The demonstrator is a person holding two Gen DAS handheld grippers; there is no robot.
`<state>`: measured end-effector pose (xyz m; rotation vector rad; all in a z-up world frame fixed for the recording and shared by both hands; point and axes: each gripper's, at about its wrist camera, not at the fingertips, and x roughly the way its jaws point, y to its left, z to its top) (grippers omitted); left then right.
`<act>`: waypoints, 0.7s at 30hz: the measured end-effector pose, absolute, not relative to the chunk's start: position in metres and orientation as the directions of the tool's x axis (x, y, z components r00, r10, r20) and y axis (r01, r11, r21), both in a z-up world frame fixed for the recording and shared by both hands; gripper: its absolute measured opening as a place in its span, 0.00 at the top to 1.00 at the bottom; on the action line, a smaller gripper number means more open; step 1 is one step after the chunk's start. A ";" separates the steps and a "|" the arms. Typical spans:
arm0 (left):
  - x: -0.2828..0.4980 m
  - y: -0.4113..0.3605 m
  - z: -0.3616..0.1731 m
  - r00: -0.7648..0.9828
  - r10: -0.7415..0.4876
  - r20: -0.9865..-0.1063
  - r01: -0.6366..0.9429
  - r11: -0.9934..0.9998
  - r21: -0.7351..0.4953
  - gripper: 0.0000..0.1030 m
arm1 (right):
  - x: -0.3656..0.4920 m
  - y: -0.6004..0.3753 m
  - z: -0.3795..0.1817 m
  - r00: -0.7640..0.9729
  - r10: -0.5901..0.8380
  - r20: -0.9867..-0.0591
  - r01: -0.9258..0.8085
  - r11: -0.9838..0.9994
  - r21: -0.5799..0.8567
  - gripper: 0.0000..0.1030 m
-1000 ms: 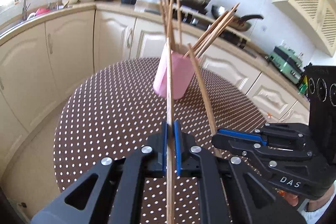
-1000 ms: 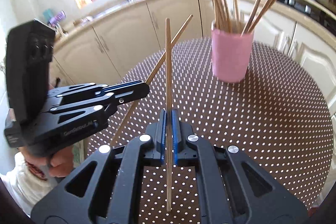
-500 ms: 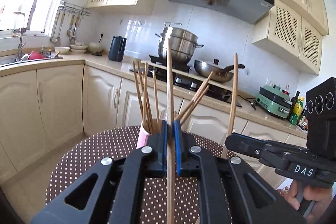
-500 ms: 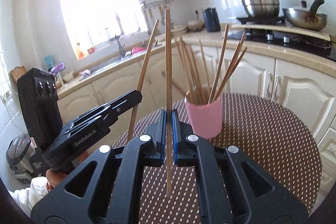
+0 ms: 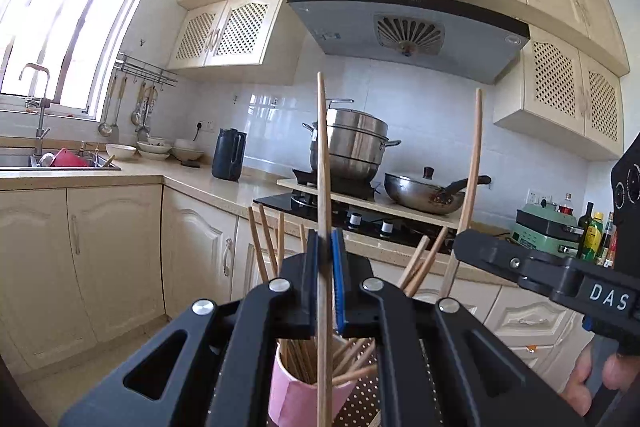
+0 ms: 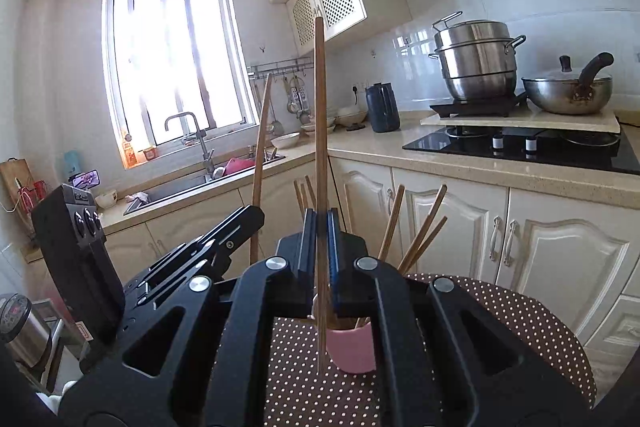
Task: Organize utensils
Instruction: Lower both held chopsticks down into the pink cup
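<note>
So the cup [image 6: 352, 351] sits on the bench [image 6: 520, 311] with a bunch of chopsticks [image 6: 420, 239] standing in it. Left claw [image 5: 325, 267] and right claw [image 6: 320, 247] are side by side above and just in front of the cup, each with one chopstick upright between its pads. Stove [image 6: 520, 143] with pots is on the counter behind, sink [image 6: 192, 183] off to the left.

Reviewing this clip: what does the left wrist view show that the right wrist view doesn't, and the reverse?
Left wrist only: the green appliance and bottles at the counter's far end, and the right gripper side-on. Right wrist only: the phone by the window, the metal canister low down, and the left gripper side-on. Both: the pink cup of chopsticks on the dotted table, the steamer pot, the wok, and each gripper shut on an upright chopstick.
</note>
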<state>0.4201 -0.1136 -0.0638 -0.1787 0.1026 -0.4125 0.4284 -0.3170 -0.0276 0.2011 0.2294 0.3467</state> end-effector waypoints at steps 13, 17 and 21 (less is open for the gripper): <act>0.461 -0.113 -0.084 0.935 -0.353 0.011 0.343 0.901 -0.265 0.93 | 0.455 -0.311 -0.030 0.941 0.320 -0.108 -0.299 0.938 0.174 0.94; 0.471 -0.112 -0.089 0.931 -0.365 0.018 0.353 0.886 -0.300 0.93 | 0.463 -0.312 -0.037 0.938 0.329 -0.105 -0.309 0.935 0.173 0.94; 0.476 -0.113 -0.096 0.938 -0.347 0.016 0.335 0.893 -0.301 0.93 | 0.468 -0.311 -0.044 0.931 0.344 -0.120 -0.322 0.931 0.169 0.94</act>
